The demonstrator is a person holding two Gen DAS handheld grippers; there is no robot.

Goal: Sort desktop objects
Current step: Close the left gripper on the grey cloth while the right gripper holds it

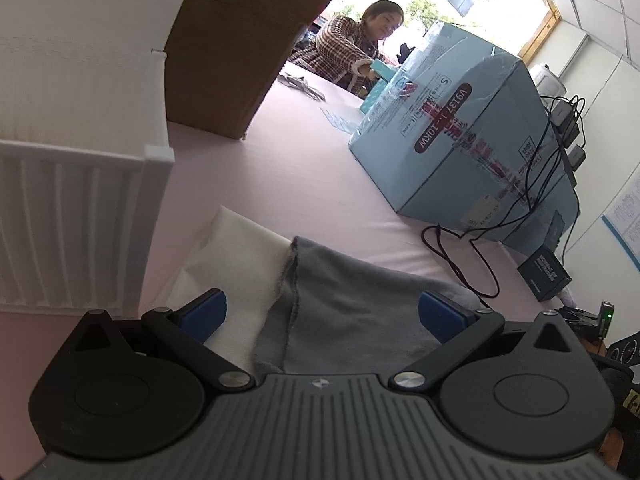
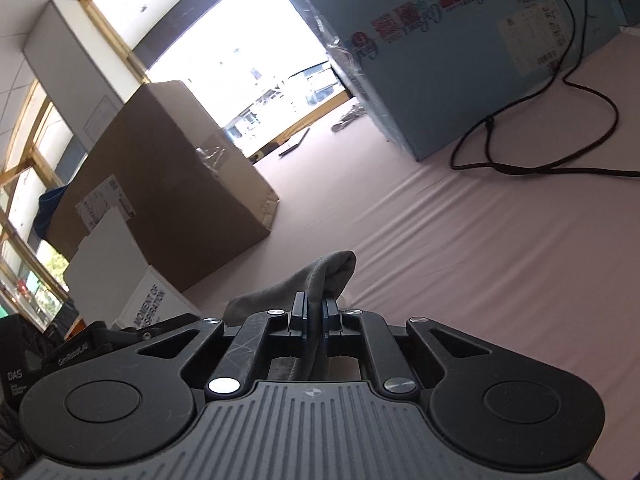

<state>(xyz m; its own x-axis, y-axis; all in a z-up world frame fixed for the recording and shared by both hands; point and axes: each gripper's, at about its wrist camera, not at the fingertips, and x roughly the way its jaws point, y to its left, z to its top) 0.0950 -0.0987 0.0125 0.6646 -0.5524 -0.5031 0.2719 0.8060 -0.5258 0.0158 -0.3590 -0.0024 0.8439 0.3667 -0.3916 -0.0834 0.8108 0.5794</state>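
The right gripper [image 2: 314, 314] is clamped tight on a fold of grey cloth [image 2: 316, 276], bunched up just past its fingers. The left gripper [image 1: 322, 314] is spread wide, nothing held, with the grey cloth [image 1: 352, 304] and a white cloth [image 1: 240, 256] laid between its fingers on the pink worktop [image 1: 304, 184].
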